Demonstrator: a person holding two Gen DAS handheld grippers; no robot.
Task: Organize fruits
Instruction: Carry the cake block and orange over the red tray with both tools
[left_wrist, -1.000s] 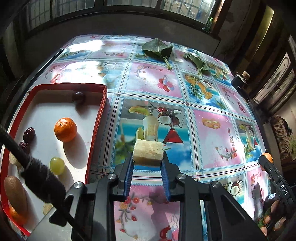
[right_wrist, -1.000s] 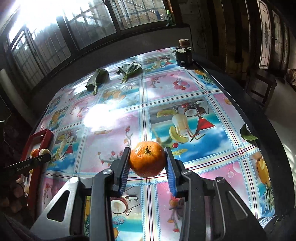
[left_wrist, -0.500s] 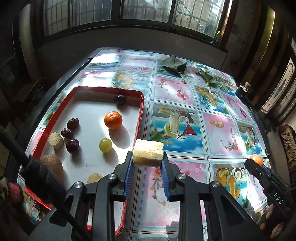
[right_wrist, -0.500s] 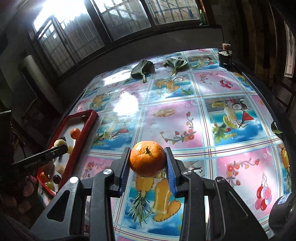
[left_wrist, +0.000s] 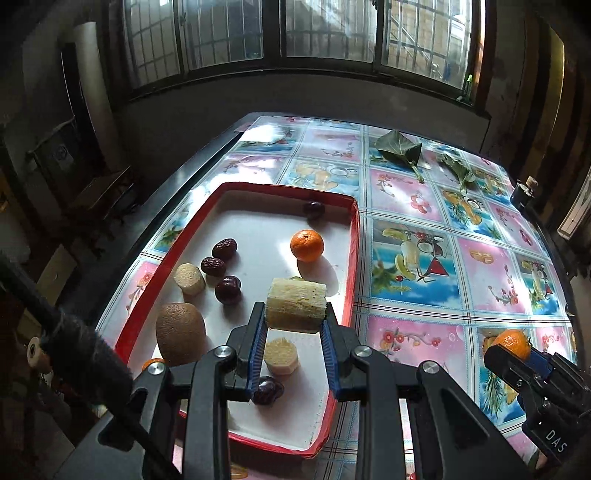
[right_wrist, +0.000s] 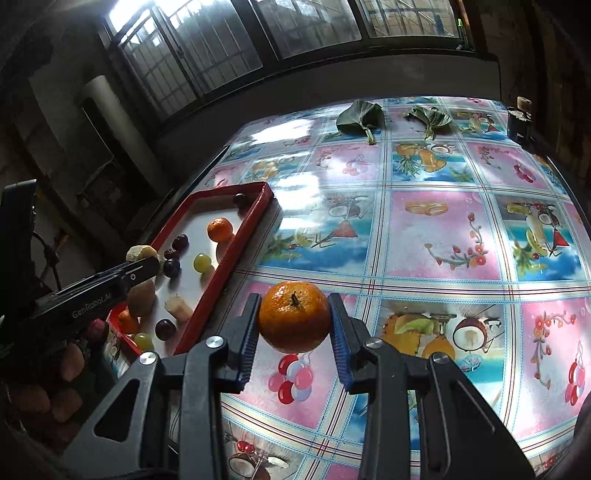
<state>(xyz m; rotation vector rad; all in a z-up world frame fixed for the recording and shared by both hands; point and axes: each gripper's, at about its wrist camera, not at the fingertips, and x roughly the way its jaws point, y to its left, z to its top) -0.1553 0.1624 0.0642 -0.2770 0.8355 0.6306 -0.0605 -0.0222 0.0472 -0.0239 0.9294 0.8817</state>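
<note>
My left gripper (left_wrist: 295, 321) is shut on a pale sugarcane chunk (left_wrist: 296, 303) and hovers over the red-rimmed white tray (left_wrist: 351, 258). In the tray lie a mandarin (left_wrist: 307, 245), a kiwi (left_wrist: 180, 333), dark dates (left_wrist: 224, 248), several other dark fruits and two more cane pieces (left_wrist: 189, 278). My right gripper (right_wrist: 293, 325) is shut on a mandarin (right_wrist: 294, 316) above the patterned tablecloth, to the right of the tray (right_wrist: 221, 273). The left view shows that gripper with its mandarin (left_wrist: 512, 343) at lower right. A green grape (right_wrist: 202, 262) shows in the right view.
Two green leaves (left_wrist: 399, 151) (left_wrist: 456, 168) lie at the table's far side. A small dark jar (right_wrist: 519, 122) stands at the far right corner. The fruit-print tablecloth (right_wrist: 424, 229) covers the table. A person's hand (right_wrist: 44, 391) holds the left gripper. Windows line the back wall.
My left gripper has swung leftward with the cane chunk and now hangs over the tray. My right gripper has carried the mandarin leftward, closer to the tray.
</note>
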